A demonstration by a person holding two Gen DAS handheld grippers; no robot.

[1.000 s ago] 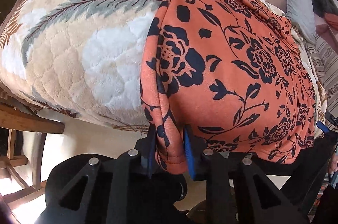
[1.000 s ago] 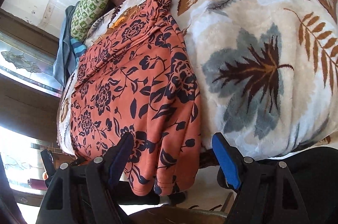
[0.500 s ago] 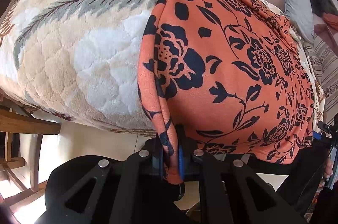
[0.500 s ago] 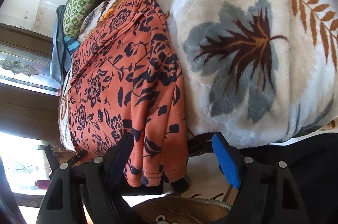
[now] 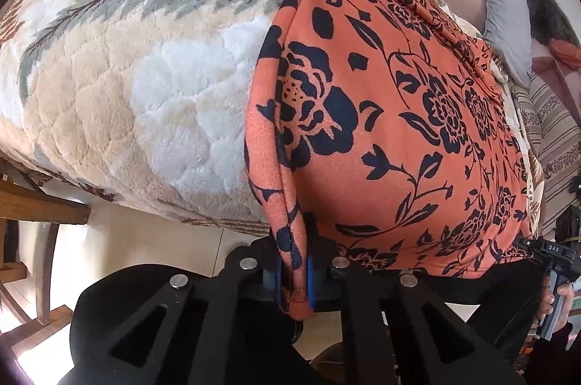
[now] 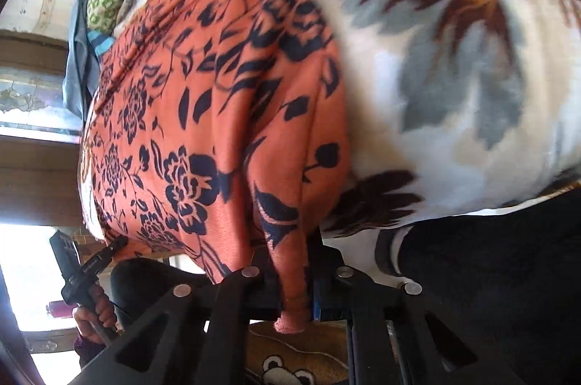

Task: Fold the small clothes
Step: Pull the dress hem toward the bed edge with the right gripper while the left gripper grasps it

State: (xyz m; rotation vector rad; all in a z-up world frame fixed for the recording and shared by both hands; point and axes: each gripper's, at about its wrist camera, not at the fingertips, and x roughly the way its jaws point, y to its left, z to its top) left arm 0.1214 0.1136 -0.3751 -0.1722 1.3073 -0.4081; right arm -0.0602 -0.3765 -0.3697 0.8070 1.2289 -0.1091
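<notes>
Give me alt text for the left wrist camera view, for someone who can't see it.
The left gripper is shut on a hem corner of an orange garment with a dark floral print, which lies on a fluffy cream blanket with leaf patterns. At the far right edge, a hand grips the other tool's handle.

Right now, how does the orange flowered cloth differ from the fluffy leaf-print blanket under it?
The orange floral garment looks thin and smooth, with dark navy flowers; the plush blanket looks thick and fluffy, cream with grey and brown leaves. The garment lies on top, its near corners pinched by the left gripper and right gripper; the blanket is ungripped. Both drape over the near edge.
</notes>
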